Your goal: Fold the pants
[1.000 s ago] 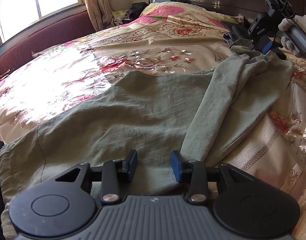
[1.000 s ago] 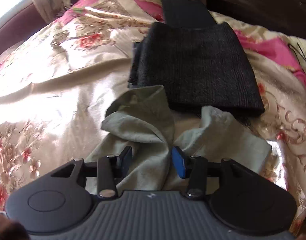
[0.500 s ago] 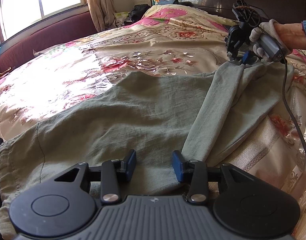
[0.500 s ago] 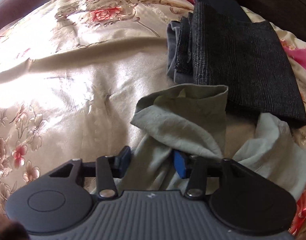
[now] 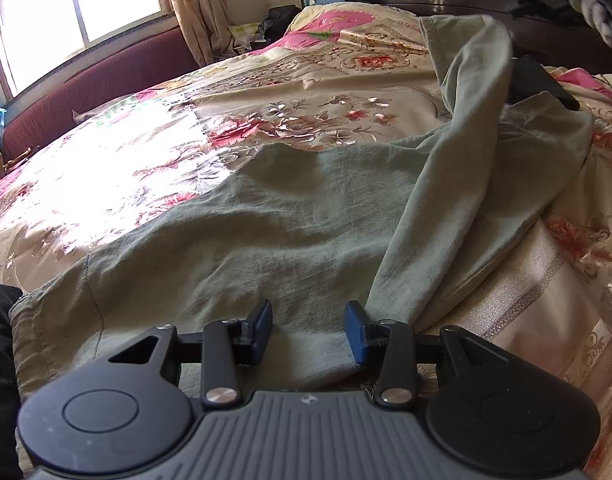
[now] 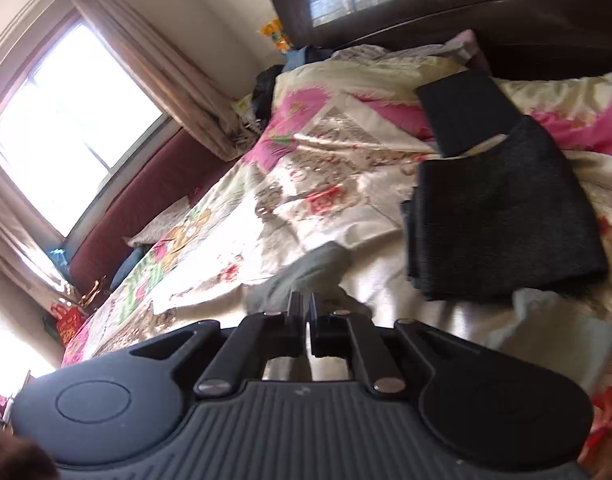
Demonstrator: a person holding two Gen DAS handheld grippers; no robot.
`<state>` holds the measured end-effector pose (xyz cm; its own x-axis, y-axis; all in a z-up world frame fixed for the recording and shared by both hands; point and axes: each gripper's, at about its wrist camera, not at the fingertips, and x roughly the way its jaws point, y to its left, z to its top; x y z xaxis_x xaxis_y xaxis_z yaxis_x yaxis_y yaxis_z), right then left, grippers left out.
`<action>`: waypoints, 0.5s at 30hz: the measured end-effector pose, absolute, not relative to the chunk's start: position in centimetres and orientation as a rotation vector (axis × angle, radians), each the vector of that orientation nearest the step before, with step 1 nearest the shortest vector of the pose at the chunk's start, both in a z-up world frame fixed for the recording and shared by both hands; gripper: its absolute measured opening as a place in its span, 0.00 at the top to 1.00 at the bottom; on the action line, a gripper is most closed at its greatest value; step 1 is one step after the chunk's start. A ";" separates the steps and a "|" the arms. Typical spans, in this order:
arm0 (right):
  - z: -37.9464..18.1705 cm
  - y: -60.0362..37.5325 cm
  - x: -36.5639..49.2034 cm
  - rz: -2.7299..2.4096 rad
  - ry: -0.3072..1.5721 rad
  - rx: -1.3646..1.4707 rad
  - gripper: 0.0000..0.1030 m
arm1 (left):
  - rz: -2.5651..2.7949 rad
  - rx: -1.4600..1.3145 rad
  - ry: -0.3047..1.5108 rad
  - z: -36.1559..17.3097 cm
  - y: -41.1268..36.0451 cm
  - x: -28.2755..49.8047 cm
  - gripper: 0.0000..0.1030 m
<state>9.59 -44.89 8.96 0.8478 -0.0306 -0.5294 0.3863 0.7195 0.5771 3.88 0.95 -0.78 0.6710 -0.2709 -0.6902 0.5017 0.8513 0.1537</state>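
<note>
A: Claw on the right (image 6: 306,312) was closing on a pinch of the pants (image 5: 266,220), cuff fabric caught between its nearly shut jaws and one leg hanging up off the bed (image 5: 146,152).

B: And the left claw (image 5: 308,326)?

A: Jaws parted, resting at the waist end with cloth lying between them. Whether the pads pressed it, I could not tell; it looked released.

B: So what might have gone wrong?

A: That pinch looked thin, so the cuff could have slipped out mid-swing and the leg dropped in a heap. With the waist unpinned, a pull could have dragged the pants across the slick bed.

B: Anything nearby?

A: A dark folded pile (image 6: 502,220) sat just beside the other cuff; a low sweep could have snagged it.
</note>
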 end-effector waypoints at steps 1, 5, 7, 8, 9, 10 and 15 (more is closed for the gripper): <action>7.0 -46.0 9.2 -0.307 0.570 0.743 0.92 | -0.443 0.354 0.713 -0.8 0.8 3.8 0.48; 1.0 -49.1 7.1 -0.399 0.660 0.892 0.91 | -0.434 0.405 0.721 -0.6 0.1 3.8 0.48; -0.1 -49.0 6.8 -0.373 0.674 0.922 0.91 | -0.429 0.435 0.725 -0.5 -0.3 3.7 0.48; -0.2 -48.7 6.9 -0.355 0.672 0.912 0.91 | -0.426 0.451 0.727 -0.4 -0.6 3.8 0.48; 0.0 -48.5 7.4 -0.335 0.667 0.892 0.91 | -0.423 0.464 0.729 -0.4 -0.8 3.8 0.48; 0.2 -48.2 7.8 -0.312 0.661 0.871 0.89 | -0.419 0.478 0.731 -0.4 -1.0 3.8 0.48; 0.8 -47.1 12.4 -0.221 0.680 0.805 0.54 | -0.409 0.497 0.748 -0.3 -1.4 4.0 0.48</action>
